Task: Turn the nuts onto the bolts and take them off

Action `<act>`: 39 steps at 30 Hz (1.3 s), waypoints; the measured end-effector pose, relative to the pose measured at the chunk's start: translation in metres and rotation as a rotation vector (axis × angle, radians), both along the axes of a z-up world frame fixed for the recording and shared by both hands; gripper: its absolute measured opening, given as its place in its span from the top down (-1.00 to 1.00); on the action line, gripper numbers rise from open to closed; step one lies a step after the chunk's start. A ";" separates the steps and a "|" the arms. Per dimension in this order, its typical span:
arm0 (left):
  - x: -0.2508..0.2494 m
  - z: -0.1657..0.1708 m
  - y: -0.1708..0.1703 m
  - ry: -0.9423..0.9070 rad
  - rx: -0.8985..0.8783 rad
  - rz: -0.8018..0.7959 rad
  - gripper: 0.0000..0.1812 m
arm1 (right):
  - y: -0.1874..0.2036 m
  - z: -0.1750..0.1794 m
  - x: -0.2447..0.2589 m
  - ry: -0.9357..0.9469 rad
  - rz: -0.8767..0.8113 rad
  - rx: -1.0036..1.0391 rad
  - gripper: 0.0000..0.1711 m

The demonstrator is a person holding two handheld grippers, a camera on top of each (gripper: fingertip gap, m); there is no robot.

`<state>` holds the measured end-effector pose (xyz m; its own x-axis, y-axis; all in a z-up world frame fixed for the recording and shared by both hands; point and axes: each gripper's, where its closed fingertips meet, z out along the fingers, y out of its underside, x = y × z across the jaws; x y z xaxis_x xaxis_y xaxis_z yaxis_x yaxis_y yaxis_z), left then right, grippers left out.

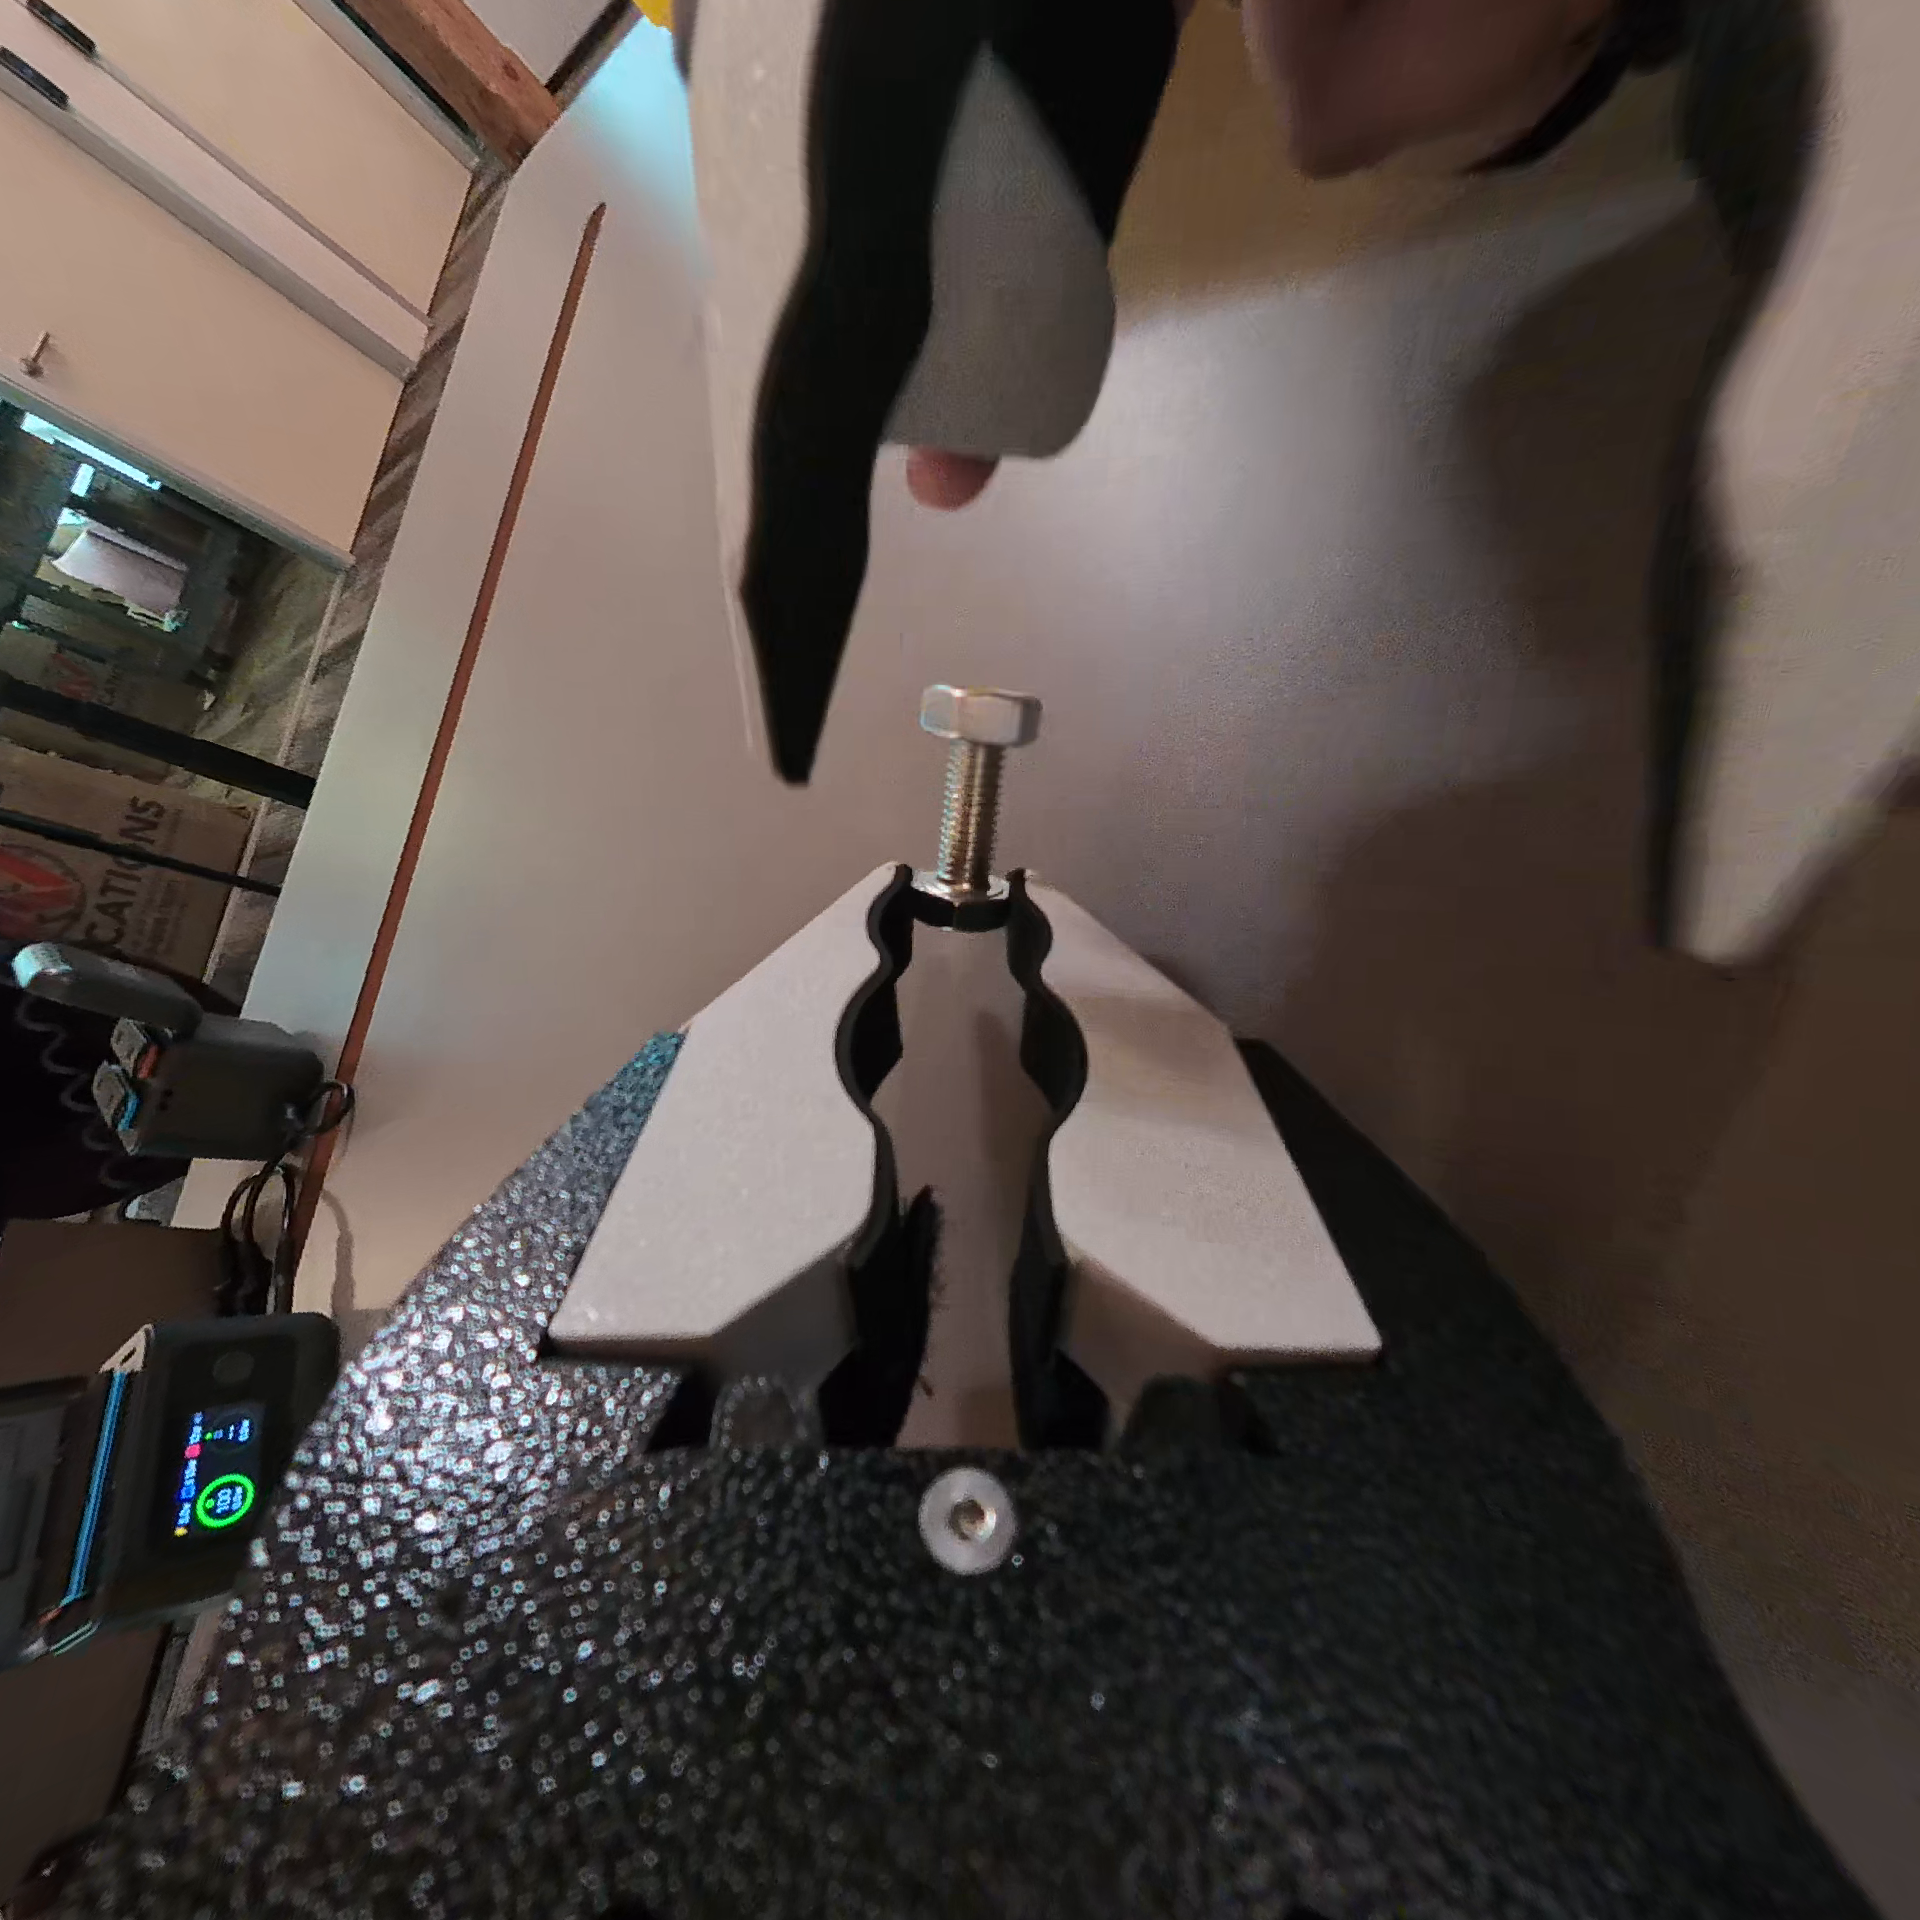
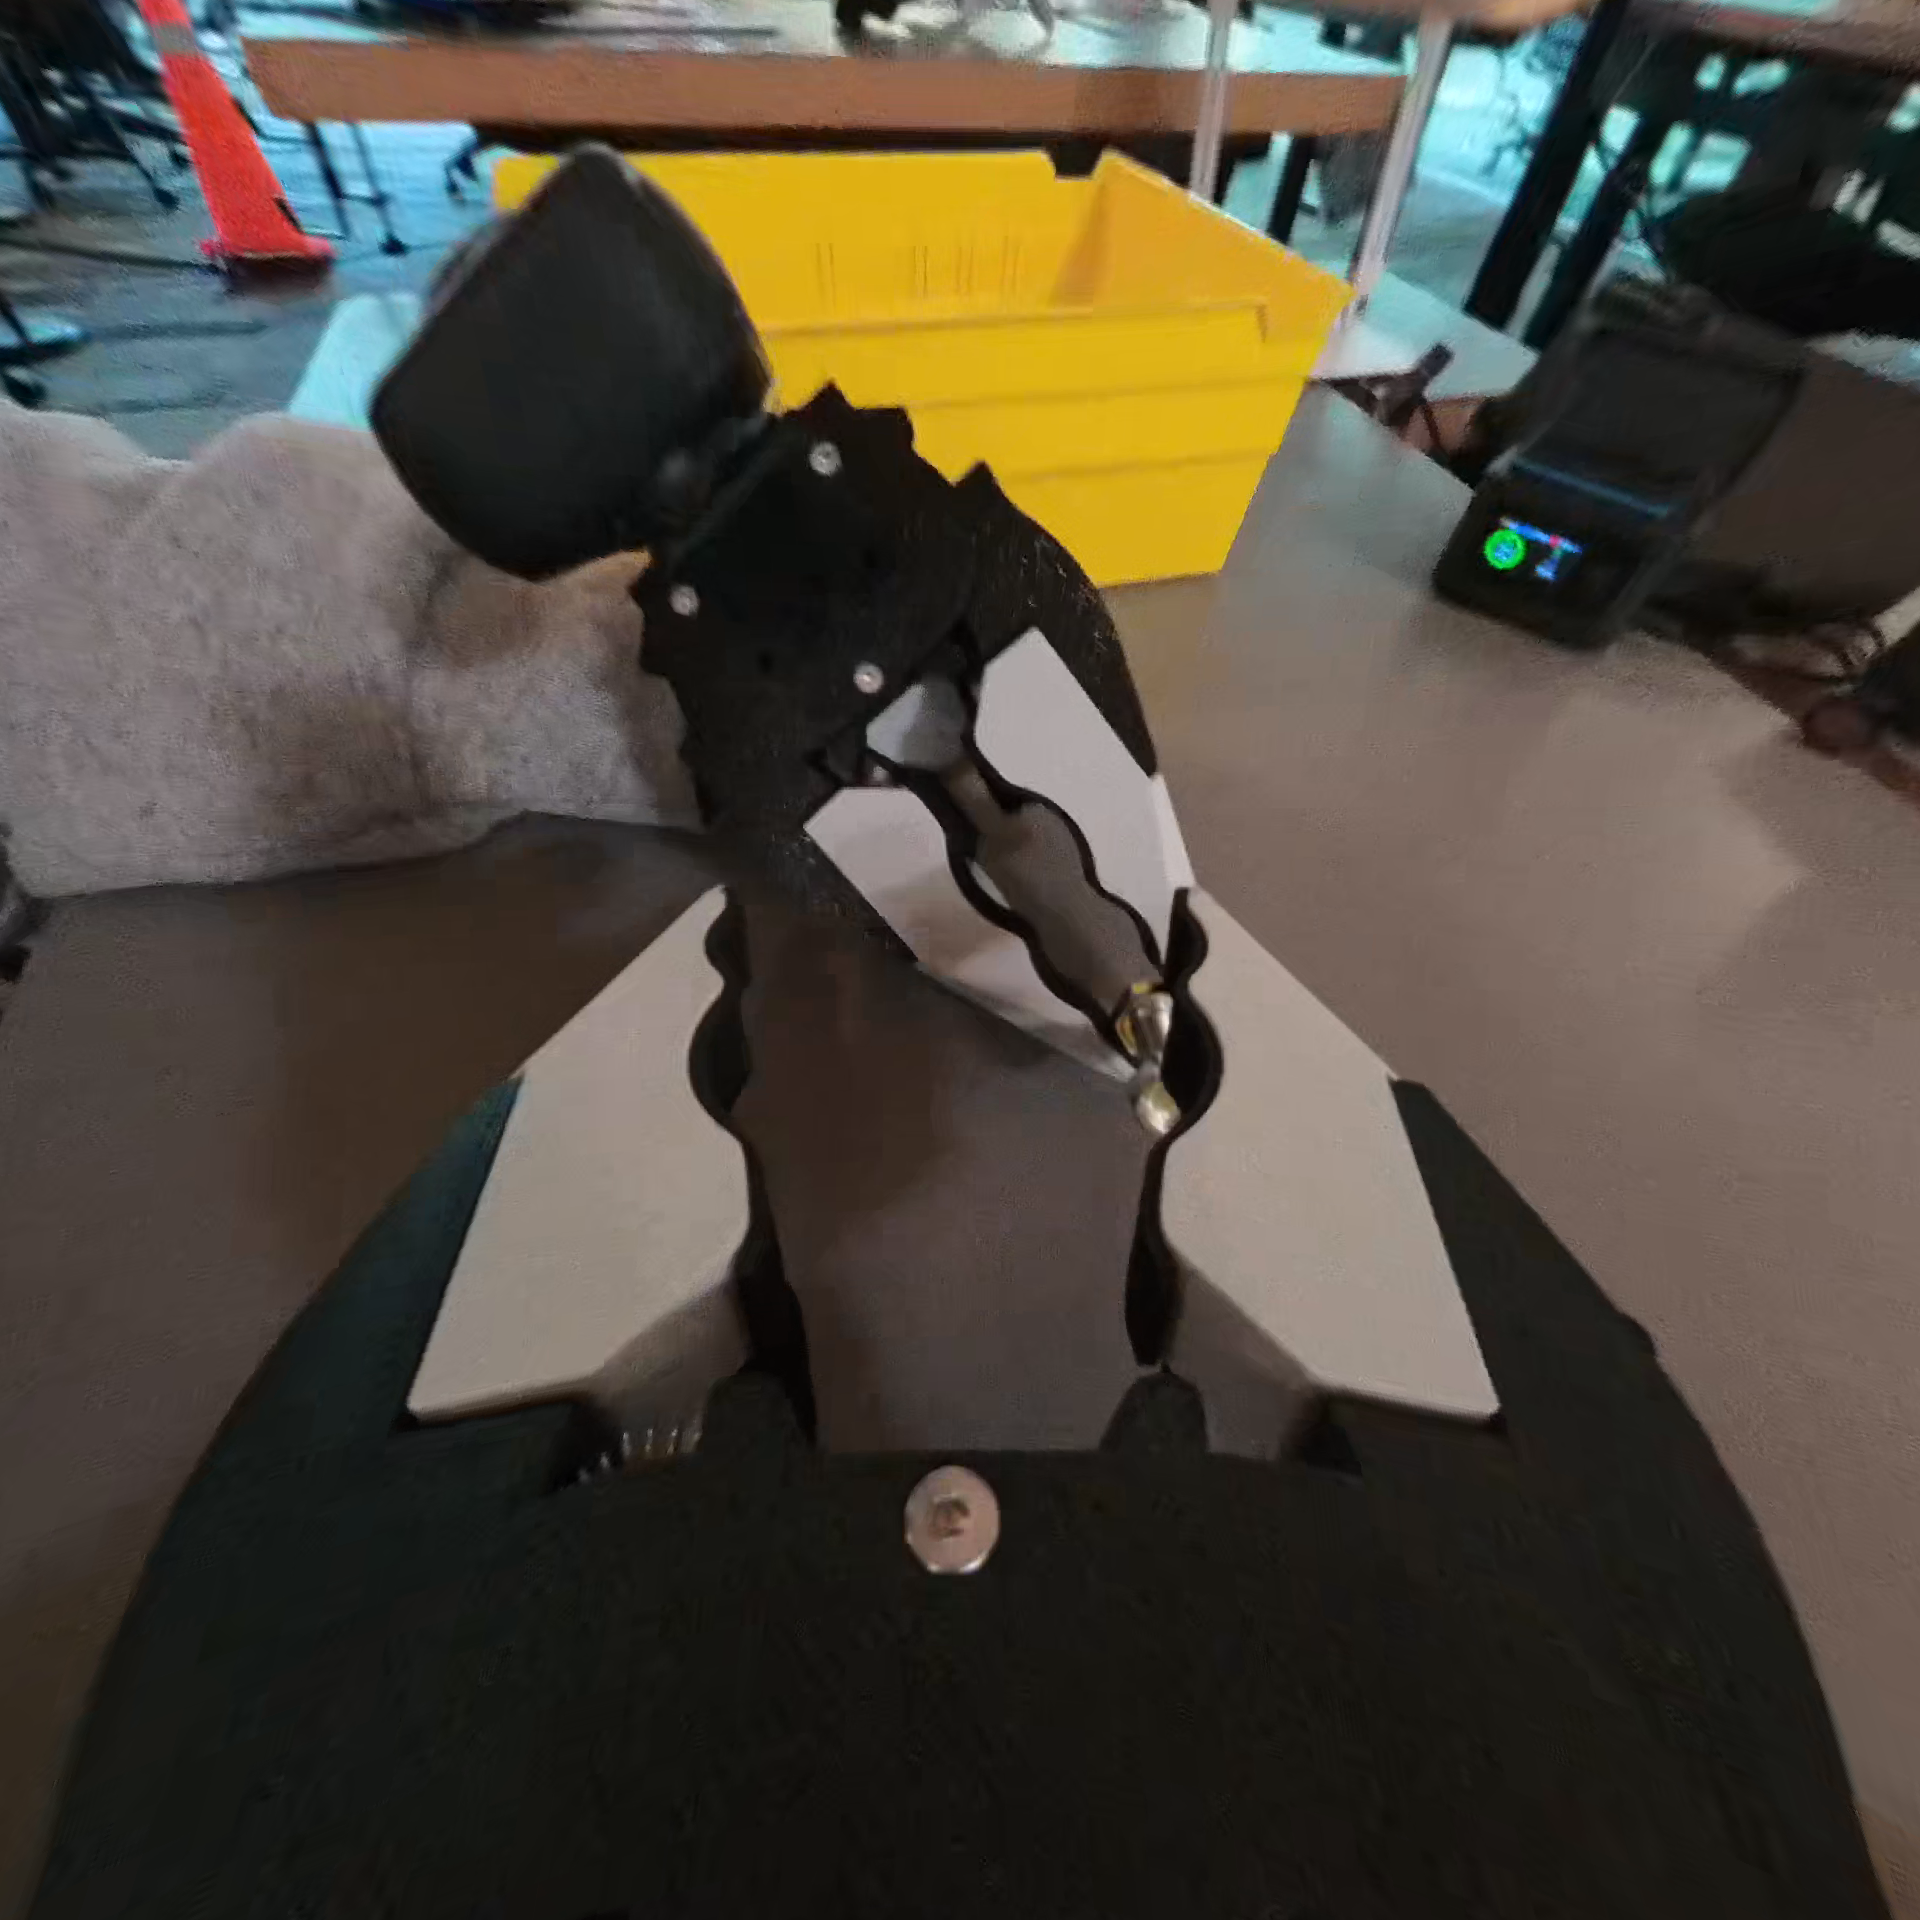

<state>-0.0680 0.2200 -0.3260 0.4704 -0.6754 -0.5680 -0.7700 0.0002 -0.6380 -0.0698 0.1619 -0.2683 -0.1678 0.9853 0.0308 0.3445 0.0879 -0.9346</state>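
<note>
My left gripper (image 1: 961,896) is shut on a hex nut (image 1: 961,906) at its fingertips. A silver bolt (image 1: 971,800) is threaded in the nut and points away from the camera, its hex head (image 1: 980,715) at the far end. My right gripper (image 1: 1247,862) hangs open and blurred above and around the bolt, one finger (image 1: 805,623) just left of the head. In the right wrist view my right gripper (image 2: 956,935) is open and empty. The left gripper (image 2: 1132,1003) reaches in from behind, with the bolt (image 2: 1148,1060) close to my right-hand finger (image 2: 1278,1091).
A grey table (image 2: 1507,935) lies below. A yellow bin (image 2: 1039,343) stands at the back, a grey fleece cloth (image 2: 260,644) at the left, and a black device with a lit screen (image 2: 1558,540) at the right. An orange cone (image 2: 229,156) stands on the floor beyond.
</note>
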 end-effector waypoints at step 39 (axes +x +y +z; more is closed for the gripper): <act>-0.003 0.000 0.003 -0.018 -0.021 0.034 0.82 | 0.023 -0.029 0.004 -0.186 -0.127 -0.062 0.19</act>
